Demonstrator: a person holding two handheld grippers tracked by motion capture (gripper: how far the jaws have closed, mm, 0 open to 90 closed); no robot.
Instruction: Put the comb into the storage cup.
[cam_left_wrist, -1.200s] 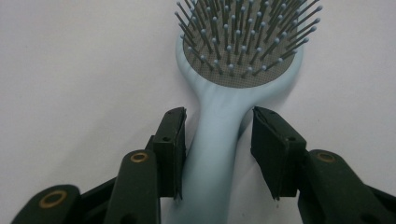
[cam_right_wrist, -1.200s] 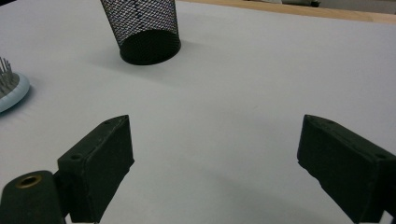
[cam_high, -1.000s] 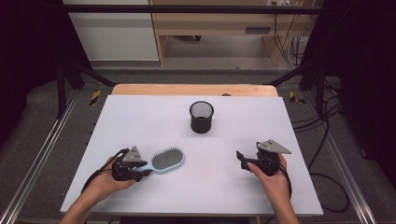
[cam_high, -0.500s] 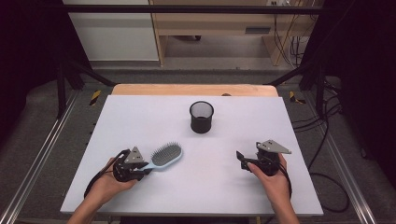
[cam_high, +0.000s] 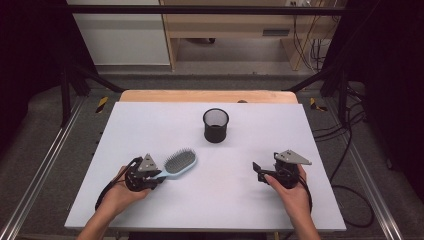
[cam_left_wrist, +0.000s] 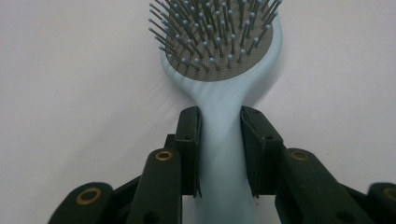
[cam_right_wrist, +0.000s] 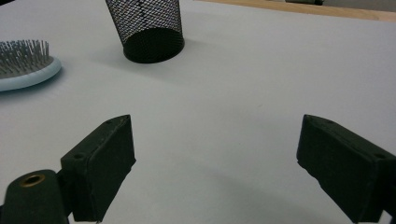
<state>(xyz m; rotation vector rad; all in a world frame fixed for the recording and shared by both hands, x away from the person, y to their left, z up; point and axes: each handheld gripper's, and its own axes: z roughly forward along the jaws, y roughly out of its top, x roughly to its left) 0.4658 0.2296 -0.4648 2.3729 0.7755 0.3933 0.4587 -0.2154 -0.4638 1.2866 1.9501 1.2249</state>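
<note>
A light blue hairbrush with grey bristles lies on the white table at the front left, bristles up. My left gripper is shut on its handle. In the left gripper view both black jaws of that gripper press on the sides of the narrow handle, with the brush head just beyond them. My right gripper rests at the front right, held in a hand. Its jaws stand wide open over bare table, with nothing between them.
A black mesh cup stands upright near the table's middle, behind both grippers; the right gripper view shows this cup ahead to the left, with the brush head at the far left. A wooden strip runs along the far edge.
The brush head has swung slightly toward the far side of the table in the left gripper's hold. The right gripper has kept still.
</note>
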